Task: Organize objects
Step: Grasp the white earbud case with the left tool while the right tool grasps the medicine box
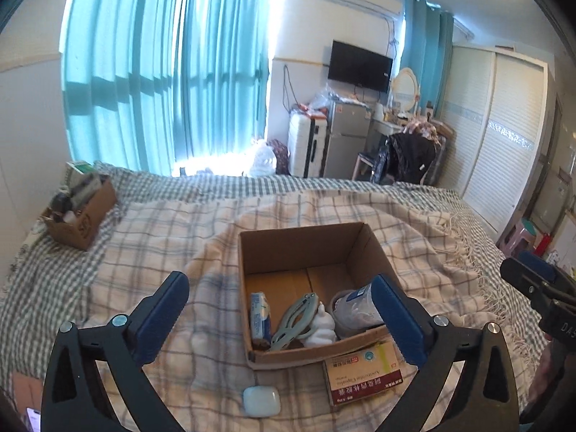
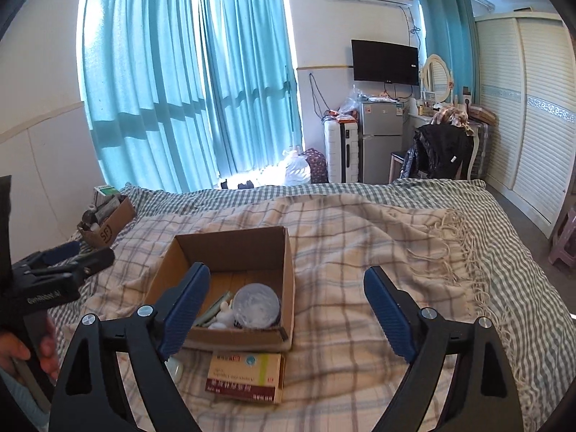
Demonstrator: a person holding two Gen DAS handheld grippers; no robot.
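An open cardboard box (image 1: pixel 306 248) sits on the plaid blanket and also shows in the right wrist view (image 2: pixel 230 248). It holds a blue packet (image 1: pixel 260 315), a pale green clip (image 1: pixel 295 320), a white figurine (image 1: pixel 320 329) and a round plastic tub (image 1: pixel 354 309). In front of the box lie a medicine box (image 1: pixel 363 374), seen too in the right wrist view (image 2: pixel 246 376), and a pale blue case (image 1: pixel 261 400). My left gripper (image 1: pixel 280 316) is open and empty above the box's near side. My right gripper (image 2: pixel 284 309) is open and empty, right of the box.
A second cardboard box (image 1: pixel 81 212) full of items stands at the bed's far left corner. The blanket's fringed edge (image 2: pixel 464 248) runs along the right. Beyond the bed are a suitcase (image 1: pixel 306 147), a fridge (image 1: pixel 347 140) and a chair with dark clothes (image 1: pixel 410 158).
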